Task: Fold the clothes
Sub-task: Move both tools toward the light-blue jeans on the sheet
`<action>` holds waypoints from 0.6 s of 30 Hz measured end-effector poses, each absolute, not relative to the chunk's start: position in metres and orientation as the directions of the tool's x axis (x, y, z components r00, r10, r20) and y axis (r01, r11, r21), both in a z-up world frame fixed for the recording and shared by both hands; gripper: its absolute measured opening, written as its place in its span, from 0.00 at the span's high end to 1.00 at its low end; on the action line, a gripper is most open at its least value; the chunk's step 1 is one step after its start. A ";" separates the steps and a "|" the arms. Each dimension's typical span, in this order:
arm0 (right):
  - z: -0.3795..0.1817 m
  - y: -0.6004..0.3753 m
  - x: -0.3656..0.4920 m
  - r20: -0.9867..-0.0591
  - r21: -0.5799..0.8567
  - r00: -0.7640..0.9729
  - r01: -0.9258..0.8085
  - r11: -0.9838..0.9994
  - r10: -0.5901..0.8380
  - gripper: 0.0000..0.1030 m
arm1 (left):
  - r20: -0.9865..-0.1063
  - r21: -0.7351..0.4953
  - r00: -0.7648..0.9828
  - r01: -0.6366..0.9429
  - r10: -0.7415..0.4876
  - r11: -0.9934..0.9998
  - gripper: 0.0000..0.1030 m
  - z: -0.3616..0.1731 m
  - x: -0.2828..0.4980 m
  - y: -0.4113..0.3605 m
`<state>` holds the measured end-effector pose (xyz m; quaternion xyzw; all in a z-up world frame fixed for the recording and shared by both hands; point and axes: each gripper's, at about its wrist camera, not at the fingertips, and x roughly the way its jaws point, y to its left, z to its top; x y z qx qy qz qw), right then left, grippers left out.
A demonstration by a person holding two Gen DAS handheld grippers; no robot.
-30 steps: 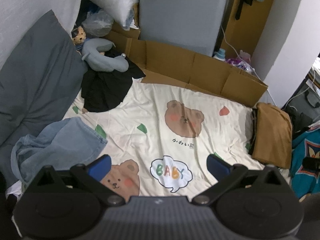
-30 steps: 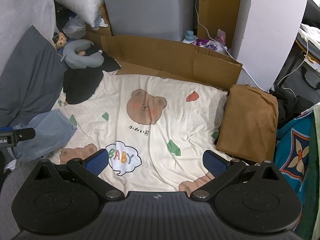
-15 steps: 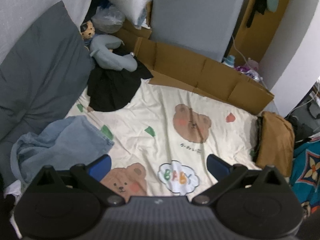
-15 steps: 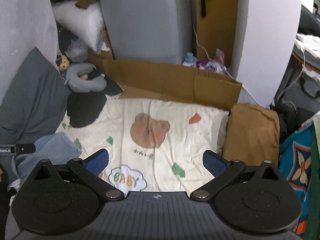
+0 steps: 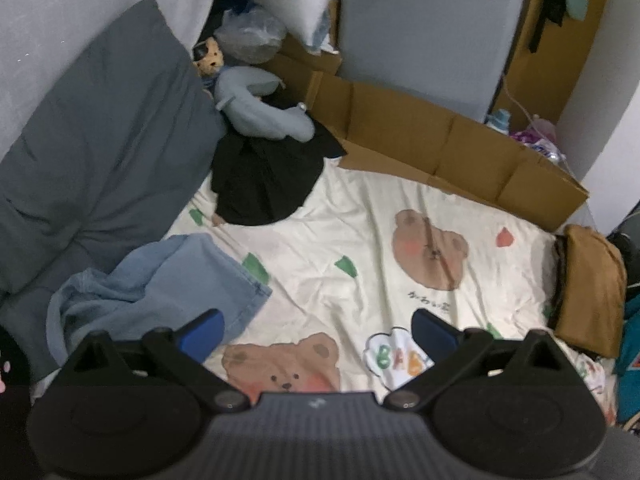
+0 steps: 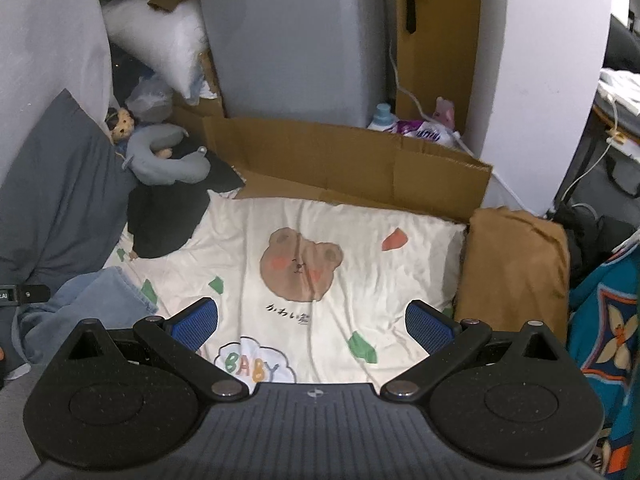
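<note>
Jeans (image 5: 160, 280) lie crumpled at nine o'clock on the bed (image 5: 360, 240); with left tool (image 5: 316, 330) and right tool (image 6: 312, 320) both spread and empty, you should pinch the hem corners.

Crumpled light-blue denim jeans (image 5: 160, 280) lie at the bed's left edge; a rumpled black garment (image 5: 264, 184) lies beyond them; a folded tan garment (image 6: 516, 268) rests right.

Three garments: one denim (image 5: 160, 280), one black (image 5: 264, 184), one brown (image 5: 592, 288).

right gripper (image 6: 312, 322) spread wide, empty | above bear sheet (image 6: 360, 248) | jeans (image 6: 92, 304) lower left
</note>
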<state>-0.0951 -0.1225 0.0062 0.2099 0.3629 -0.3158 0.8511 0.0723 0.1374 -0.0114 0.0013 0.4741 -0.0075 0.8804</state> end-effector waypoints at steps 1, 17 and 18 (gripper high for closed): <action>0.004 -0.123 -0.092 -0.751 0.135 0.540 0.690 0.711 -0.380 0.00 | -0.833 0.001 0.553 0.006 -0.003 1.000 0.04 -0.013 0.074 0.141; -0.042 -0.130 -0.050 -0.754 0.077 0.500 0.712 0.698 -0.426 0.00 | -0.845 -0.045 0.533 0.002 -0.039 0.999 0.11 -0.053 0.102 0.186; -0.047 -0.132 -0.049 -0.756 0.086 0.501 0.714 0.694 -0.422 0.00 | -0.849 -0.041 0.527 0.001 -0.035 0.999 0.11 -0.057 0.104 0.189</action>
